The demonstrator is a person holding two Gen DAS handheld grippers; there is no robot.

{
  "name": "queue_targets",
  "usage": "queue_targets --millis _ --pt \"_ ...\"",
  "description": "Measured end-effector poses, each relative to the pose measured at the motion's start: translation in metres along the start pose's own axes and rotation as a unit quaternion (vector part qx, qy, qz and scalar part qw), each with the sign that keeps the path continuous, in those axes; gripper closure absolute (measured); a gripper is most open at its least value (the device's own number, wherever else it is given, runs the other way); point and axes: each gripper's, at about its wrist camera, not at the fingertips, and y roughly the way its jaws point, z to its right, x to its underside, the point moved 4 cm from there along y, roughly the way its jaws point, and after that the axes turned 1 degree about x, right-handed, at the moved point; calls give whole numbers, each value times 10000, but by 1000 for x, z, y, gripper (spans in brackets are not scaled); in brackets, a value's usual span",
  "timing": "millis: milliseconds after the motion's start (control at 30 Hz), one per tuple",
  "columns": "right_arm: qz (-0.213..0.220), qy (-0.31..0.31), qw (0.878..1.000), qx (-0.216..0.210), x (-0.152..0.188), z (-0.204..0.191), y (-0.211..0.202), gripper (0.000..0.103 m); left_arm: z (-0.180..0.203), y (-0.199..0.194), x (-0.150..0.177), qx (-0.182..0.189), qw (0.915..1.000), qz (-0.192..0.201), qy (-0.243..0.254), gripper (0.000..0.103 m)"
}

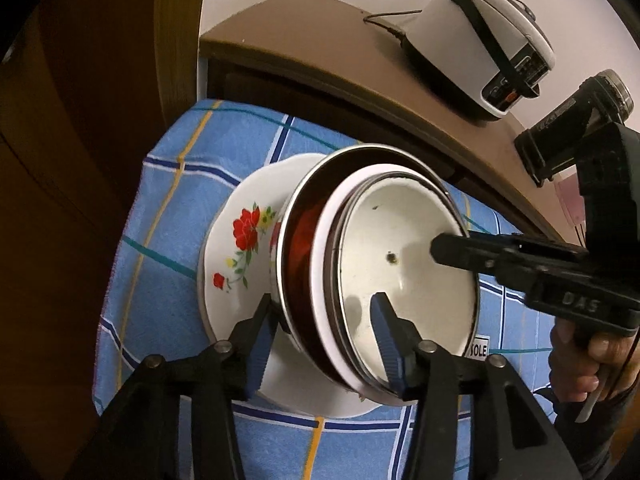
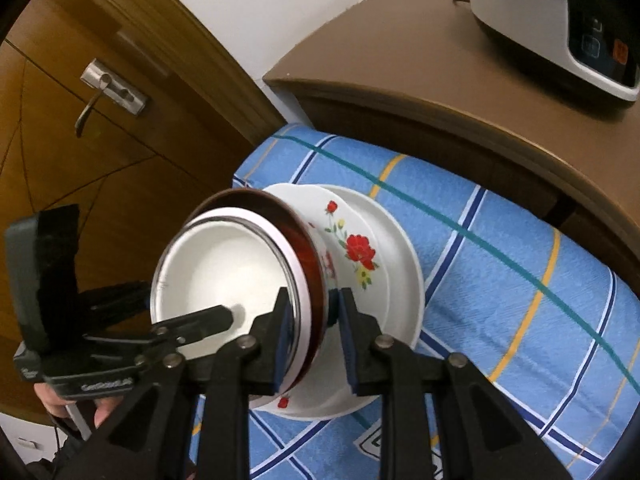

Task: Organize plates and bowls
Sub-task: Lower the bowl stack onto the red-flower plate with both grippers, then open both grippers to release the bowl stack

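A nest of bowls stands tilted on a flowered plate (image 1: 236,248) over a blue checked cloth (image 1: 208,136). The nest is a white enamel bowl (image 1: 400,240) inside a dark red bowl (image 1: 298,248). My left gripper (image 1: 324,316) straddles the near rim. One pad is outside the red bowl and one inside the white bowl, and neither presses, so it is open. My right gripper (image 2: 314,308) is shut on the nest's rim at the other side, over the flowered plate (image 2: 360,252). One right finger (image 1: 452,250) lies inside the white bowl. A plain white plate (image 2: 406,276) lies underneath.
A brown cabinet (image 1: 320,44) runs behind the cloth with a white rice cooker (image 1: 480,40) and its cord on top. A wooden door (image 2: 120,168) with a metal handle (image 2: 90,110) stands to the left. A person's hand (image 1: 580,360) holds the right gripper's grip.
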Motion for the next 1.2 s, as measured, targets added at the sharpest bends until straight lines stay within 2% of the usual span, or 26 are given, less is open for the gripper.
queue_targets --millis 300,433,733,900,1000,1133,1167,1200 --pt "104 -35 9999 27 2 -3 -2 81 -6 2 0 126 9997 176 -84 51" --pt "95 -16 9999 -32 2 -3 -2 81 -6 7 1 -30 9997 235 -7 51" --pt "83 -34 10000 -5 2 -5 1 79 -6 7 2 -111 9991 390 115 50" --pt "18 64 9999 -123 3 -2 4 79 -4 8 2 -208 9986 436 215 45" --pt "43 58 9999 -148 3 -2 5 77 -1 5 1 -336 9971 578 350 44" --pt "178 -30 9998 -83 6 -4 0 73 6 -2 3 -720 9913 890 644 40" --pt "268 -64 9996 -27 6 -5 -3 70 7 -5 3 -804 9895 984 695 40" --pt "398 -112 9991 37 7 -5 -9 63 8 -9 4 -900 9869 1110 745 40"
